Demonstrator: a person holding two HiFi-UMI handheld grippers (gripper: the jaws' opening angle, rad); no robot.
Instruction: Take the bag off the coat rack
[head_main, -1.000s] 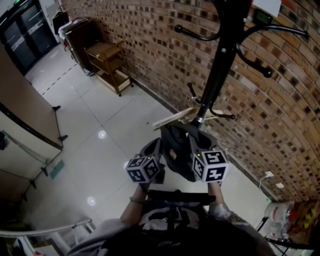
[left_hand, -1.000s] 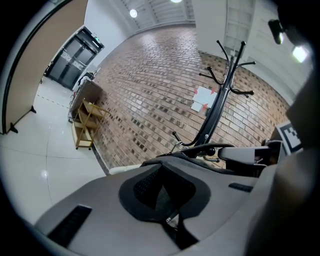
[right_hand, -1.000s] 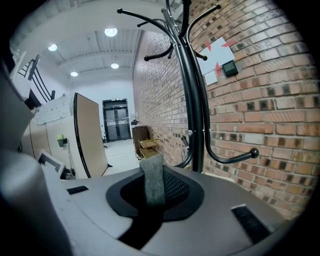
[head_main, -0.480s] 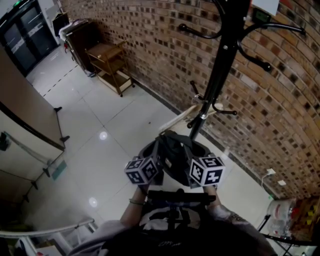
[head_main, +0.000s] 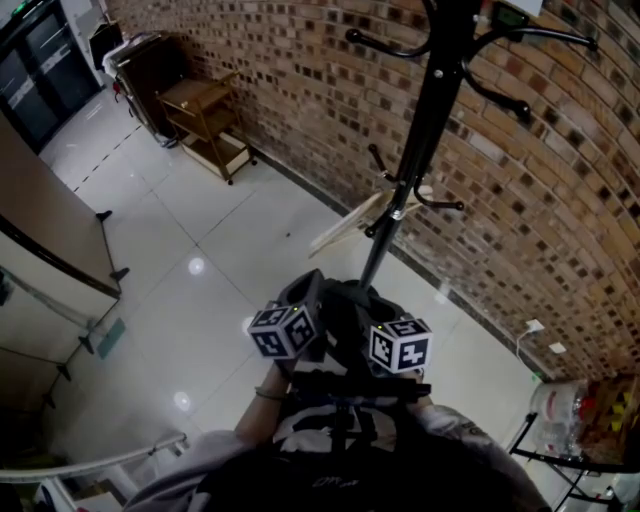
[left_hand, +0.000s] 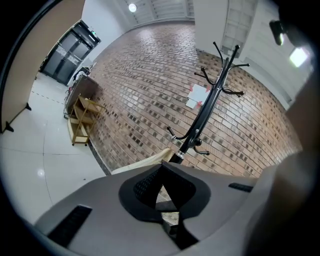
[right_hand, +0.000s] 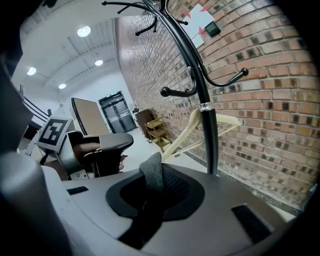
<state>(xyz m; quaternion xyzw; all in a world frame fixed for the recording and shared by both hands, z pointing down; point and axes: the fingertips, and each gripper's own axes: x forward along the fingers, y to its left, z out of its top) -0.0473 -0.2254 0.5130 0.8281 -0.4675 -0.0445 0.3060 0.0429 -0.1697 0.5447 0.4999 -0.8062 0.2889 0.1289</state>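
One bag (head_main: 343, 312), black and slumped, just between the tips of both grippers and close in to the body. Coat rack (head_main: 424, 140) beyond the tips, hooks well above and apart from the bag. Judged off the rack already.

Right gripper (right_hand: 154, 170): narrow, pinched on a grey strap (right_hand: 151, 176) standing up between the pads.

Left gripper (left_hand: 162, 169): tips together, floor visible past them, nothing seen between.

Handling guess: soft, floppy, probably light to middling in weight. Sags and swings from the strap, no stiffness to steer by. Woven strap looks rough enough not to slip, so best hold there, across the flat and near the join with the bag body to cut swing. Nothing fragile apparent; contents unknown.
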